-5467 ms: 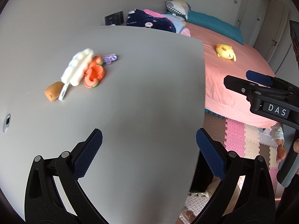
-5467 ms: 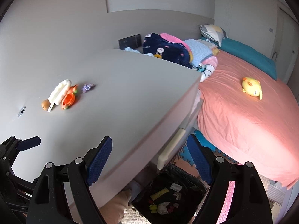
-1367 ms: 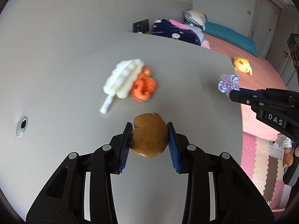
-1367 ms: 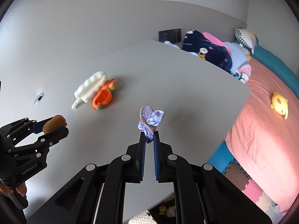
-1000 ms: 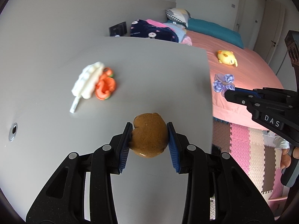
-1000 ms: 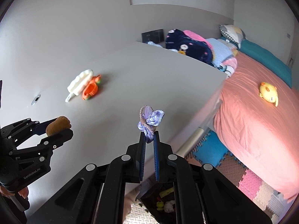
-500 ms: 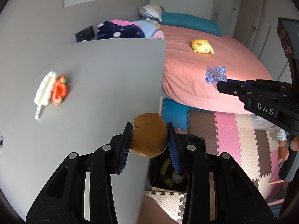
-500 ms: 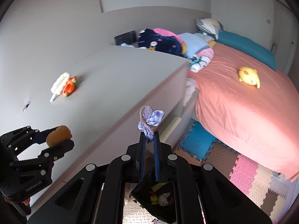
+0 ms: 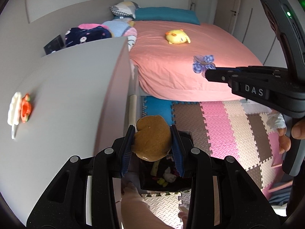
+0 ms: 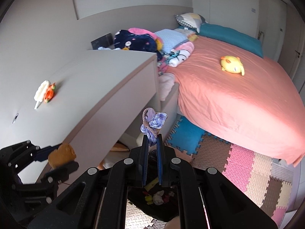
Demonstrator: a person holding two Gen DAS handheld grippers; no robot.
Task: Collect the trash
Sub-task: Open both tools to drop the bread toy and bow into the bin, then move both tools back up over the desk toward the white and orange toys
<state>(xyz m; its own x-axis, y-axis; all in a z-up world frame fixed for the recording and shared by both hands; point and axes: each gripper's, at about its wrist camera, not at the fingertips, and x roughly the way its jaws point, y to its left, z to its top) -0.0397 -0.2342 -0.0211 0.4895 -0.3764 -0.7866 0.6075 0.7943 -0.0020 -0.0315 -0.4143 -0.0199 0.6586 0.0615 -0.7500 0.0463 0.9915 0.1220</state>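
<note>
My left gripper (image 9: pixel 152 135) is shut on a brown lumpy piece of trash (image 9: pixel 151 141), held in the air past the table's edge, above a black trash bin (image 9: pixel 167 177) on the floor. My right gripper (image 10: pixel 152 139) is shut on a purple crumpled wrapper (image 10: pixel 153 124), also in the air above the bin (image 10: pixel 158 198). In the left wrist view the wrapper (image 9: pixel 203 64) and right gripper (image 9: pixel 209 72) show at right. In the right wrist view the left gripper (image 10: pixel 57 162) with the brown piece (image 10: pixel 62 154) shows at lower left. A white piece (image 9: pixel 14 108) and an orange piece (image 9: pixel 25 110) lie on the grey table (image 9: pixel 76 87).
A bed with a pink sheet (image 10: pixel 238 95) and a yellow plush toy (image 10: pixel 231 63) stands at right. Folded clothes (image 10: pixel 144 40) are piled beyond the table. Coloured foam mats (image 9: pixel 228 129) cover the floor. The bin holds several pieces of trash.
Both grippers have moved off the table to the right and down with their loads, and now hang over the bin on the floor. Their grips have not changed.
</note>
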